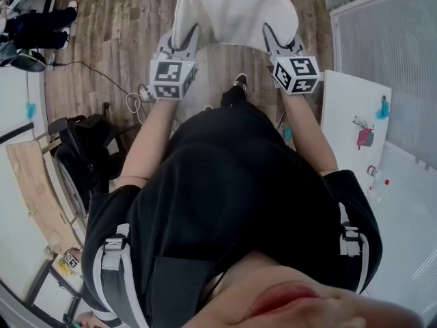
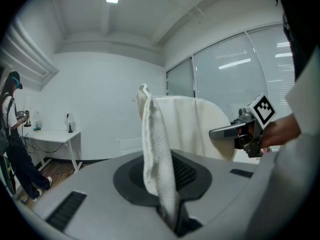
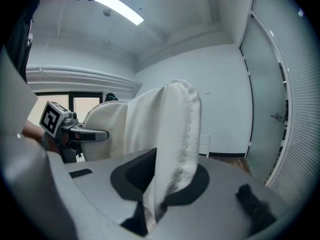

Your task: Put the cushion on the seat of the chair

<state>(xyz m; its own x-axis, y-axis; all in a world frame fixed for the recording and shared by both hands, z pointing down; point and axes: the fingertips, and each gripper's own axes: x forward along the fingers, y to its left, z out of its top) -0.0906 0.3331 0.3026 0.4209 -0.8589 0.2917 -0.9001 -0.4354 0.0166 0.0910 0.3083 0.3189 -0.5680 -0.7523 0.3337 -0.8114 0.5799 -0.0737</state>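
The white, soft, thick-edged fabric cushion hangs in the air in front of the person, above the brown wood-plank floor and resting on nothing. It is held at its two near corners. The left gripper has its jaws pressed onto the cushion's left edge, and its own view shows the fabric folded upright into the slot between them. The right gripper pinches the right edge the same way, with the plush border squeezed thin where the jaws bite. Each gripper also shows in the other's view, level with its partner and well apart across the cloth.

A black chair stands off to the person's left, and a white table to the right. No seat is clearly visible under the cushion, so the carry is probably not finished.

To do this step well, both pinches should stay equally firm and the two hands level, so that neither corner slips or sags. The cushion is best brought squarely over the seat, lowered until it lies flat, and let go by both grippers only once the seat bears it.
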